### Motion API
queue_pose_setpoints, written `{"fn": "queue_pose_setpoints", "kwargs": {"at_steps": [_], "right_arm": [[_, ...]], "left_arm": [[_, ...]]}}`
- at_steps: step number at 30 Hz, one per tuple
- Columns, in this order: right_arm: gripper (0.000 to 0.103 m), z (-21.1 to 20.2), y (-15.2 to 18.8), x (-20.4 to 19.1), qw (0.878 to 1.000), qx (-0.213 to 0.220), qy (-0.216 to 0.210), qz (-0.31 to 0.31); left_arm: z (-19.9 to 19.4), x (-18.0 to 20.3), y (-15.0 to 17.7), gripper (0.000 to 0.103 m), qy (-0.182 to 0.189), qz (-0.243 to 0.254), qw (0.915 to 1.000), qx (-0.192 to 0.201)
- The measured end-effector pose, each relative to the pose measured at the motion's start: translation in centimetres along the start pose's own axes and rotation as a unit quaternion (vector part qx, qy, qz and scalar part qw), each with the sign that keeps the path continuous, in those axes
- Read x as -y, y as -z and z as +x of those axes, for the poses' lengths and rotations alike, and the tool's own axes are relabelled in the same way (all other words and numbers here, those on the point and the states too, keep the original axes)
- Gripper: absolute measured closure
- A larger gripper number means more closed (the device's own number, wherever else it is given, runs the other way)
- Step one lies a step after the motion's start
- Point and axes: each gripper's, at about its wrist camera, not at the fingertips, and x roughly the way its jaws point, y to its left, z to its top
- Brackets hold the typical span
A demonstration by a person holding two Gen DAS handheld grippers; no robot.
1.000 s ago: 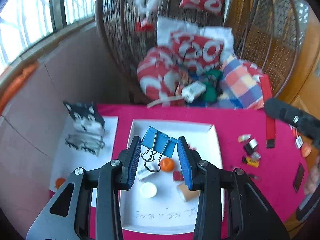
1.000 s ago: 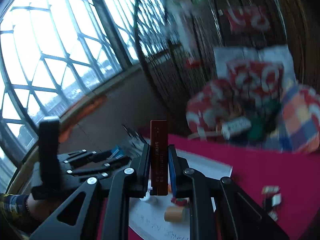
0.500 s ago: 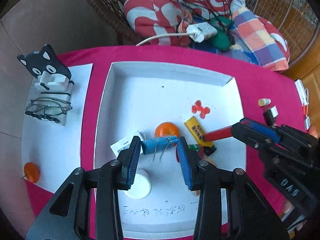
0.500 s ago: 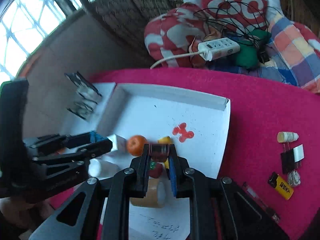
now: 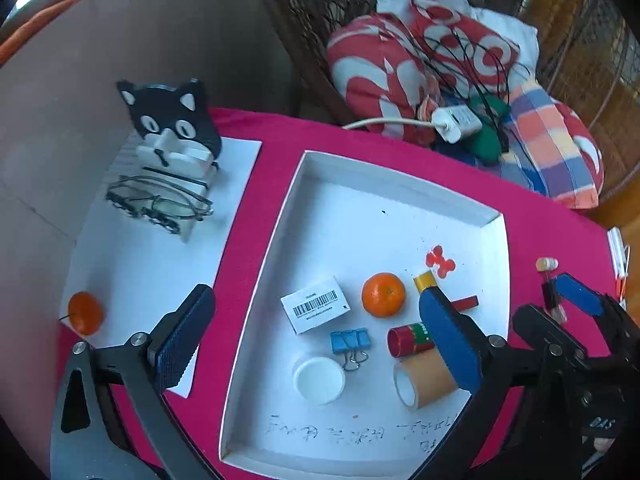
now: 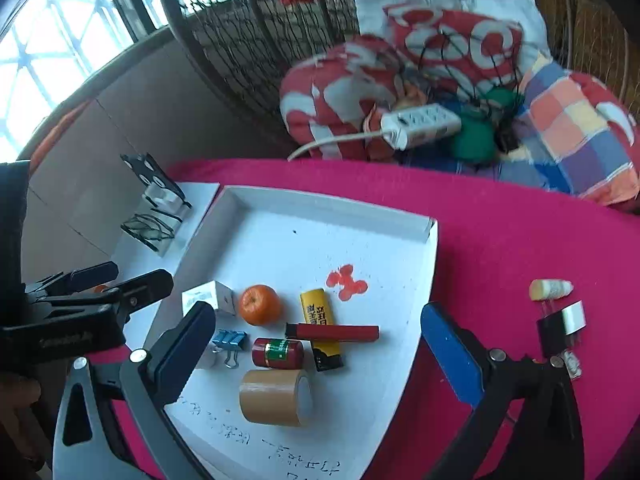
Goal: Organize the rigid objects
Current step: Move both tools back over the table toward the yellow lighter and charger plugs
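Both things have been dropped into the white tray (image 5: 280, 216): blue clip (image 5: 350, 343) from the left gripper (image 5: 316, 344), red stick (image 6: 332, 332) from the right gripper (image 6: 316, 344); both jaws are opening with nothing held; the round orange (image 5: 383, 294) nearby could be bumped and rolled.

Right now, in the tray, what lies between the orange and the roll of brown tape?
In the right wrist view, the red battery lies between the orange and the tape roll, with the dark red stick's end just above it.

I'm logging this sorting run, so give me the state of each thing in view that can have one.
left hand-held gripper: jaws opening, nothing gripped
right hand-held gripper: jaws opening, nothing gripped
blue binder clip: lying in white tray
red stick: lying across yellow lighter
tape roll: on its side
battery: lying down
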Motion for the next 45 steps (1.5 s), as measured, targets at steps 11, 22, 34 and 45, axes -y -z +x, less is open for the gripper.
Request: {"fn": "queue_pose_setpoints", "kwargs": {"at_steps": [11, 22, 34, 45], "right_arm": [[0.000, -4.3, 1.4, 2.2, 0.999, 0.030, 0.007, -0.020], [0.000, -9.4, 5.0, 15.4, 0.991, 0.040, 0.079, 0.101], [0.000, -13.2, 10.2, 25.8, 0.976, 0.014, 0.133, 0.175], [0.000, -13.8, 12.3, 32.3, 0.970, -0.009, 0.139, 0.201]], "left_arm": [[-2.5, 6.1, 1.5, 0.000, 0.027, 0.031, 0.9990, 0.017], [-0.7, 17.9, 3.7, 0.000, 0.073, 0.121, 0.9898, -0.016], [7.2, 31.1, 9.2, 0.001, 0.097, 0.230, 0.9633, -0.099], [11.0, 35.5, 10.8, 0.001, 0.052, 0.261, 0.9596, -0.091]]}}
